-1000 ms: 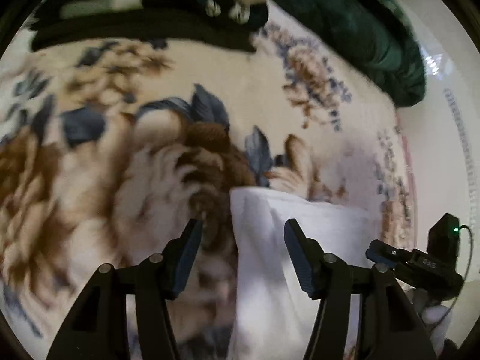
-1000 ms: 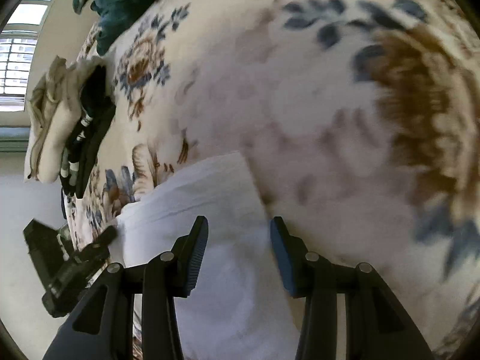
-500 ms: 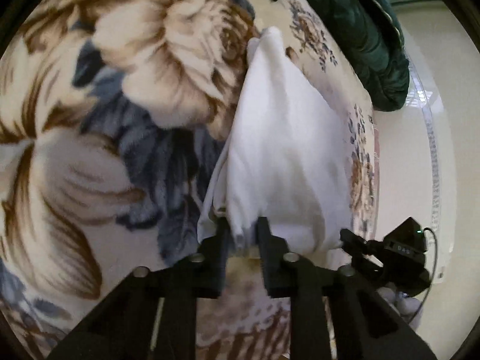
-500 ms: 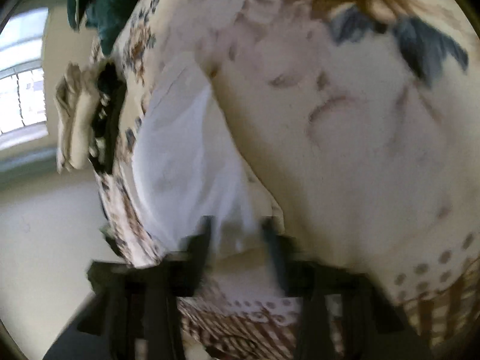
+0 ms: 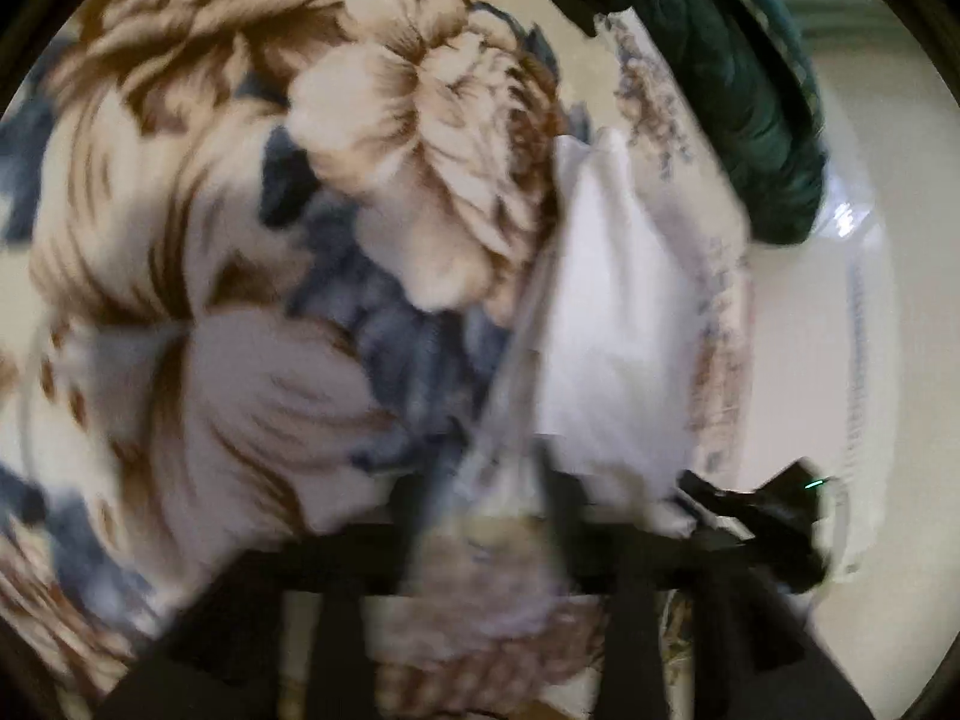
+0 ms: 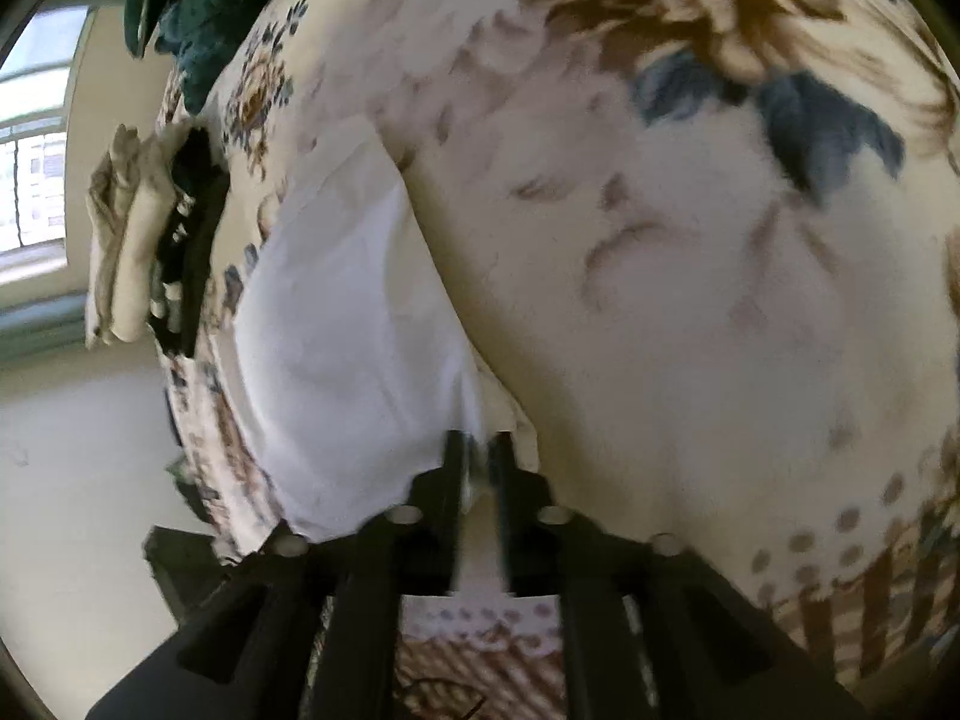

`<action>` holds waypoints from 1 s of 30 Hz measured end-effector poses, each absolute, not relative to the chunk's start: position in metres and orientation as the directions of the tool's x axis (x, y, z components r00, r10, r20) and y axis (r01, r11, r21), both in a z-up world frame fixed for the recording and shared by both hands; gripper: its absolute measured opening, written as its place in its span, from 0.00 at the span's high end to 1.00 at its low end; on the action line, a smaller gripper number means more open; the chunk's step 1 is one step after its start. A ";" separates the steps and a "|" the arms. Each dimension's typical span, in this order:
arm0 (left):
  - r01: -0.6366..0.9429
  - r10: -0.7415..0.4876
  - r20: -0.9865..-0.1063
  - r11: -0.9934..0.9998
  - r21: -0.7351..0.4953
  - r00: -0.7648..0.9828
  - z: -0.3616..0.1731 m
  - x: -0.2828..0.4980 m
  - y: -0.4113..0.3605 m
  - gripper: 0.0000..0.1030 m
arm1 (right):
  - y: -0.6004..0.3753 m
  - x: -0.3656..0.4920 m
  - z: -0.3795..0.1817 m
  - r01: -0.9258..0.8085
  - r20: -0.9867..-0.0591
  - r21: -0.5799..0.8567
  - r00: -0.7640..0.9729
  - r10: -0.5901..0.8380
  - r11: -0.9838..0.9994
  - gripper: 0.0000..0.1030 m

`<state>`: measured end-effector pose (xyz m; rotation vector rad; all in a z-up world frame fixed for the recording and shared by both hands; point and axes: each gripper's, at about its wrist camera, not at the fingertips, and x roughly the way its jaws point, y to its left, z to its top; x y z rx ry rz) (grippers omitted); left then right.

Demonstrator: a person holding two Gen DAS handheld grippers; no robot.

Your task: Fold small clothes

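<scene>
While both my right gripper [image 6: 477,450] and my blurry left gripper [image 5: 486,480] pinch the near edge of the white cloth [image 6: 336,324], it stretches away from me across the flowery blanket [image 6: 690,300].

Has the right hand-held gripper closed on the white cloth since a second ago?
Yes. The right hand-held gripper went from open above the white cloth to pinching its near edge on the floral blanket.
</scene>
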<state>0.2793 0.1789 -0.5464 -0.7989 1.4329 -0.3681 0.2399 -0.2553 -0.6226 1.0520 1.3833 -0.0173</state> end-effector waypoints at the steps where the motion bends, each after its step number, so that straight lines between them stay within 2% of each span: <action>1: -0.278 -0.696 -0.698 0.646 -0.711 0.167 -0.547 0.271 0.180 0.29 | -0.258 0.235 -0.621 0.583 -0.791 0.589 0.275 0.546 0.560 0.48; 4: -0.409 -0.798 -0.572 0.465 -0.785 0.191 -0.566 0.254 0.167 0.29 | -0.255 0.223 -0.631 0.605 -0.762 0.609 0.268 0.589 0.513 0.46; 7: -0.485 -0.841 -0.500 0.356 -0.799 0.206 -0.590 0.250 0.138 0.29 | -0.239 0.218 -0.652 0.620 -0.694 0.659 0.284 0.661 0.426 0.46; 11: -0.532 -0.820 -0.508 0.316 -0.786 0.263 -0.615 0.256 0.122 0.29 | -0.227 0.224 -0.678 0.625 -0.636 0.711 0.376 0.674 0.323 0.46; 16: -0.534 -0.756 -0.538 0.299 -0.791 0.373 -0.610 0.255 0.127 0.33 | -0.225 0.228 -0.695 0.613 -0.564 0.766 0.496 0.660 0.193 0.46; 17: -0.526 -0.738 -0.548 0.308 -0.793 0.394 -0.606 0.250 0.130 0.38 | -0.224 0.230 -0.697 0.611 -0.557 0.770 0.503 0.661 0.183 0.46; 19: -0.520 -0.701 -0.580 0.341 -0.783 0.414 -0.603 0.249 0.128 0.64 | -0.223 0.230 -0.696 0.606 -0.550 0.777 0.518 0.654 0.173 0.49; 21: -0.507 -0.675 -0.589 0.353 -0.787 0.444 -0.596 0.246 0.130 0.76 | -0.219 0.233 -0.692 0.598 -0.551 0.780 0.514 0.657 0.187 0.67; 24: -0.461 -0.641 -0.607 0.408 -0.788 0.470 -0.579 0.254 0.119 0.82 | -0.214 0.236 -0.687 0.582 -0.549 0.788 0.518 0.656 0.201 0.81; 27: -0.431 -0.623 -0.609 0.433 -0.791 0.492 -0.559 0.254 0.119 0.84 | -0.211 0.240 -0.673 0.560 -0.560 0.793 0.517 0.648 0.238 0.87; 30: -0.406 -0.609 -0.605 0.449 -0.796 0.513 -0.539 0.257 0.124 0.85 | -0.206 0.248 -0.650 0.540 -0.554 0.803 0.519 0.651 0.253 0.88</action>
